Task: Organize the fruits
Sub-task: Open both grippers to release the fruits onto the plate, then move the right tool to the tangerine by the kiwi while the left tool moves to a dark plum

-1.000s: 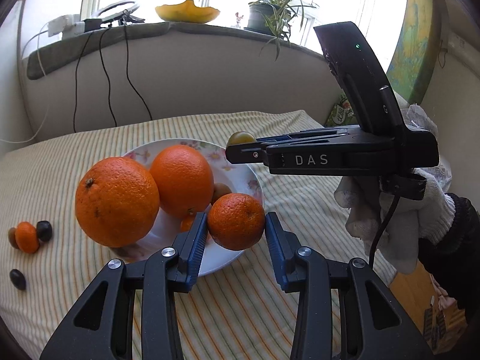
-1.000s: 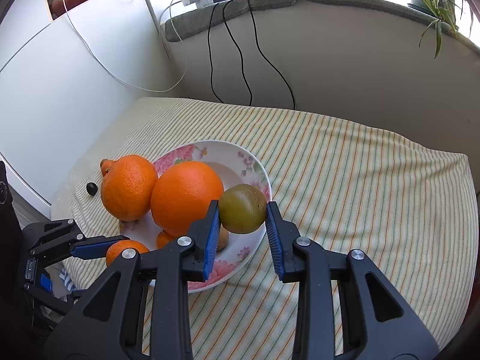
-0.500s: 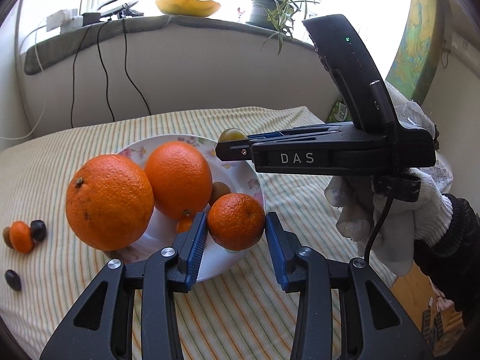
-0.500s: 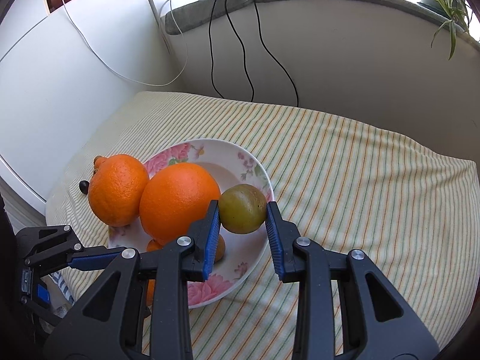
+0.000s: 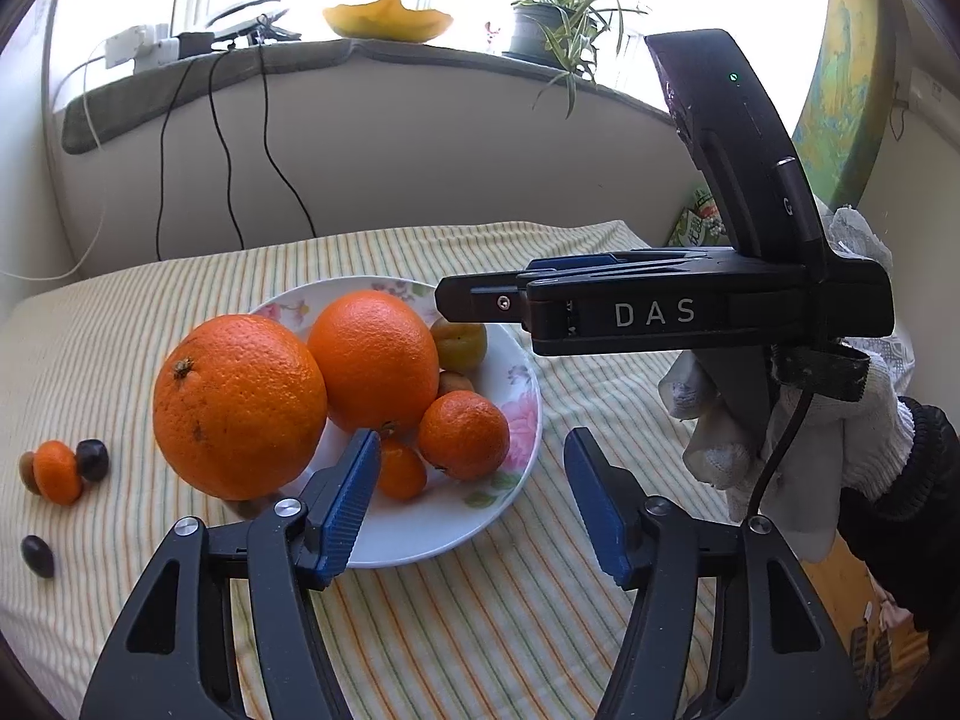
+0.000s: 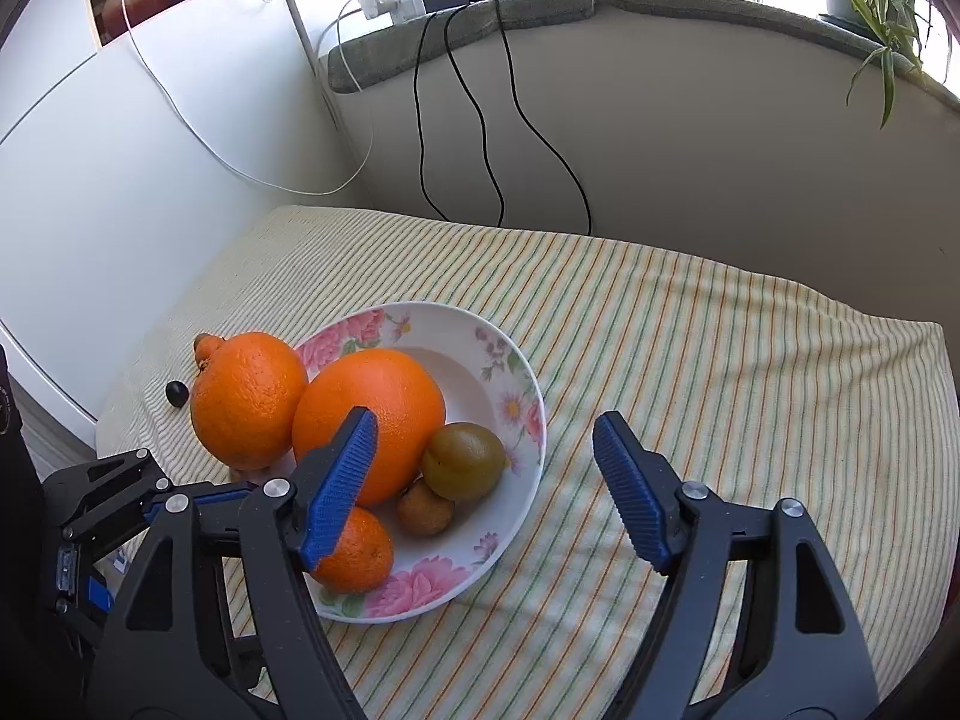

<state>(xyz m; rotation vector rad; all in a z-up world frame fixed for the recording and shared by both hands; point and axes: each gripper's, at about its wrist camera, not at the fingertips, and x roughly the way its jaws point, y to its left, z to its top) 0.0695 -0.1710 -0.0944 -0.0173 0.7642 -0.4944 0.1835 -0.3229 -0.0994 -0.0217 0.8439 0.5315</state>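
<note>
A floral bowl (image 5: 522,426) (image 6: 528,372) sits on the striped cloth. It holds a large orange (image 5: 372,360) (image 6: 372,414), a mandarin (image 5: 463,443) (image 6: 354,552), a green-brown fruit (image 5: 461,343) (image 6: 463,461) and smaller fruits. A second large orange (image 5: 239,405) (image 6: 247,396) rests at the bowl's left rim. My left gripper (image 5: 471,504) is open and empty just in front of the mandarin. My right gripper (image 6: 483,489) is open and empty over the bowl's near edge, and shows side-on in the left wrist view (image 5: 474,306).
A small mandarin (image 5: 57,471) and dark small fruits (image 5: 91,459) (image 5: 37,555) lie on the cloth at the left. Behind the table is a wall ledge with cables, a yellow dish (image 5: 387,15) and a potted plant (image 5: 540,24).
Both grippers have opened. The mandarin has left the left gripper and the green-brown fruit has left the right; both now lie in the bowl. Both grippers have drawn back slightly.
</note>
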